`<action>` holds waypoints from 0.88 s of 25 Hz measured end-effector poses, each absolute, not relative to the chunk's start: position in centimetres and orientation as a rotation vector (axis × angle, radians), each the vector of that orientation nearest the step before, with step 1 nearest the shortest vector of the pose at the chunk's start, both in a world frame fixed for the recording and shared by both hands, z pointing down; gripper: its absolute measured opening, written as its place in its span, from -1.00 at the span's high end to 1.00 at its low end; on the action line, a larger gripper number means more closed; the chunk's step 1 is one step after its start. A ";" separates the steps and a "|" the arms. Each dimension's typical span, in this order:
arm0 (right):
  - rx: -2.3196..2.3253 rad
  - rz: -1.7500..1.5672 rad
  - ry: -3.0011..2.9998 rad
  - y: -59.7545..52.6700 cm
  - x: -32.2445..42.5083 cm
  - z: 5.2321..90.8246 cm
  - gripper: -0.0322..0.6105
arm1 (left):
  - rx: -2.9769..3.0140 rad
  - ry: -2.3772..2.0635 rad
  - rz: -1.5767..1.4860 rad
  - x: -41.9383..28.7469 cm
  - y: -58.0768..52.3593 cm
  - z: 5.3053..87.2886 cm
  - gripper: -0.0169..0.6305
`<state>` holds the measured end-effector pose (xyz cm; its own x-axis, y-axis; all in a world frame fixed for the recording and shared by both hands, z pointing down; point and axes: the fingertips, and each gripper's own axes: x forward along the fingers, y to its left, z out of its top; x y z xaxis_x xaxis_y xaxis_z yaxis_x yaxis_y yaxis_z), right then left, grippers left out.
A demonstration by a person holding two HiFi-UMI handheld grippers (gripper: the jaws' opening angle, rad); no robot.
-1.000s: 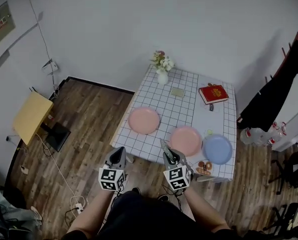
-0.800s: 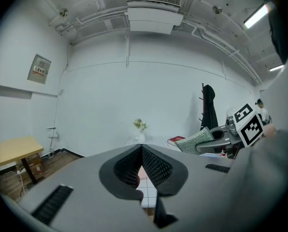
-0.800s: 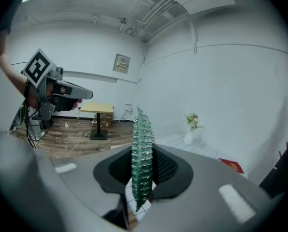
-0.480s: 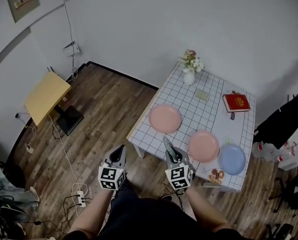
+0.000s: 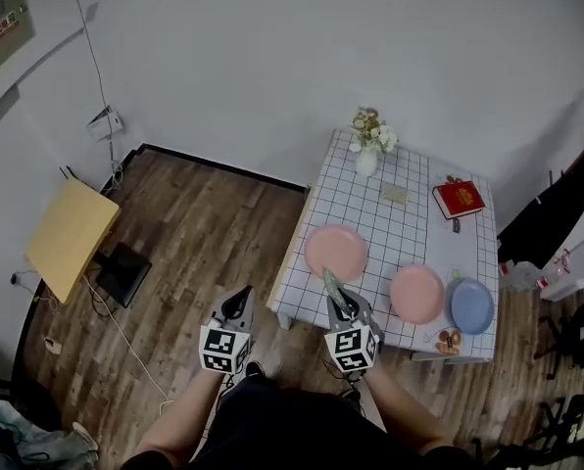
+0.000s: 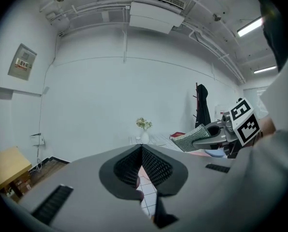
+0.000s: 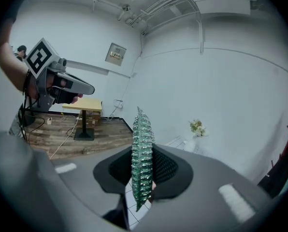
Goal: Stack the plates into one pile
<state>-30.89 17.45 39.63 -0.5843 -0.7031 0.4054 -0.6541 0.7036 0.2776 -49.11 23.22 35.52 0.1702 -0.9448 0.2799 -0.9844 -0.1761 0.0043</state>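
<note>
Grid-patterned cloth is covering the table (image 5: 402,225), where a smooth round pink plate (image 5: 336,252), a second pink plate (image 5: 416,294) and a blue plate (image 5: 472,305) are lying apart. The right gripper (image 5: 343,308) is clamping a thin green ribbed dish (image 5: 332,286), glassy-looking, edge-on. The left gripper (image 5: 239,303) is staying closed on nothing. Both are hanging short of the table. Laying the dish flat and centred on one plate should be keeping the pile steady.

I see a flower vase (image 5: 366,160) and red book (image 5: 458,199) at the table's (image 5: 400,233) far end; a yellow side table (image 5: 69,238) stands well apart.
</note>
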 end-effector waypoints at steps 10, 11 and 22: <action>1.335 -0.080 -2.285 15.9 -36.1 38.6 0.65 | 2.467 -1.606 0.325 -55.3 18.6 35.3 0.97; 1.355 -0.076 -2.267 15.8 -36.0 38.6 0.65 | 2.474 -1.585 0.324 -55.6 18.2 35.5 0.97; 1.472 -0.037 -2.107 14.8 -32.2 39.8 0.65 | 2.486 -1.405 0.336 -52.3 13.3 38.5 0.96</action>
<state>-32.24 14.78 39.78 -0.2376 -0.8720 0.4280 -0.8563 0.3960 0.3315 -52.30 13.29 38.47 0.5042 -0.7993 0.3269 -0.8608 -0.4958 0.1155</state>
